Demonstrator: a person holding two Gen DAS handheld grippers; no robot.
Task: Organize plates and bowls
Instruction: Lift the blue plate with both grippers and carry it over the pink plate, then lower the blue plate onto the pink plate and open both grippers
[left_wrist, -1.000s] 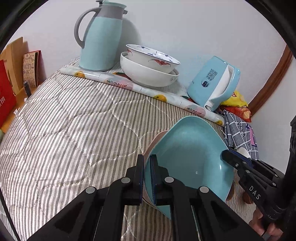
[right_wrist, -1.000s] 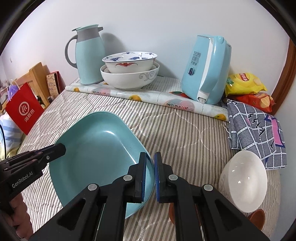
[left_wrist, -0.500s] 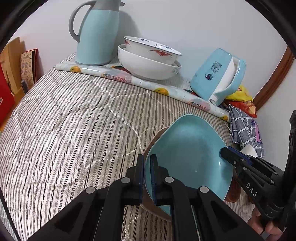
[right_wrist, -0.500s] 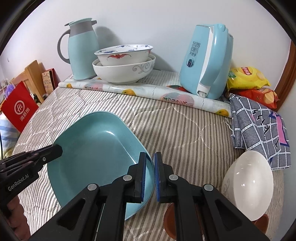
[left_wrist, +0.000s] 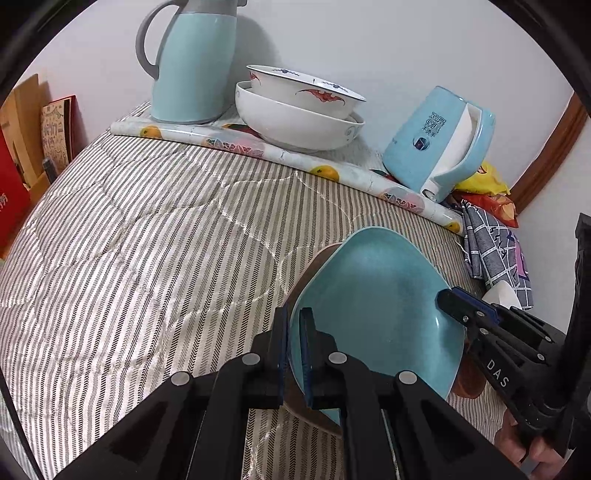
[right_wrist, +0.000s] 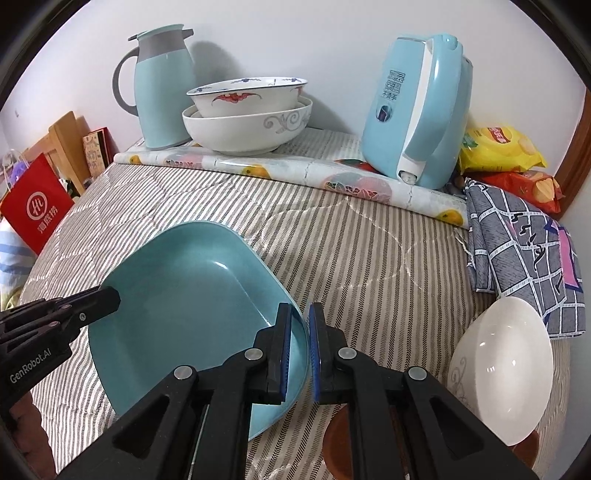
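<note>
Tools left (left_wrist: 293, 345) and right (right_wrist: 300, 349) both clamp the teal plate's (right_wrist: 192, 295) rims; patterned bowl (right_wrist: 247, 98) nests in white bowl (right_wrist: 243, 133).

wall (right_wrist: 332, 44): plain white | striped quilt (left_wrist: 147, 240): grey-white surface | wooden trim (left_wrist: 550, 147): right corner

a striped quilted bedcover (right_wrist: 369, 266) carries everything. along its far edge by the wall lies a fruit-print mat (right_wrist: 295, 173), and on that stand a pale blue jug (right_wrist: 162, 88), two stacked white bowls (right_wrist: 247, 125) and a blue kettle (right_wrist: 417, 110). at the right side lie snack bags (right_wrist: 498, 151) and a checked cloth (right_wrist: 524, 251), and nearer the front a white bowl (right_wrist: 502, 373) sits tilted beside a brown dish (right_wrist: 340, 443).
</note>
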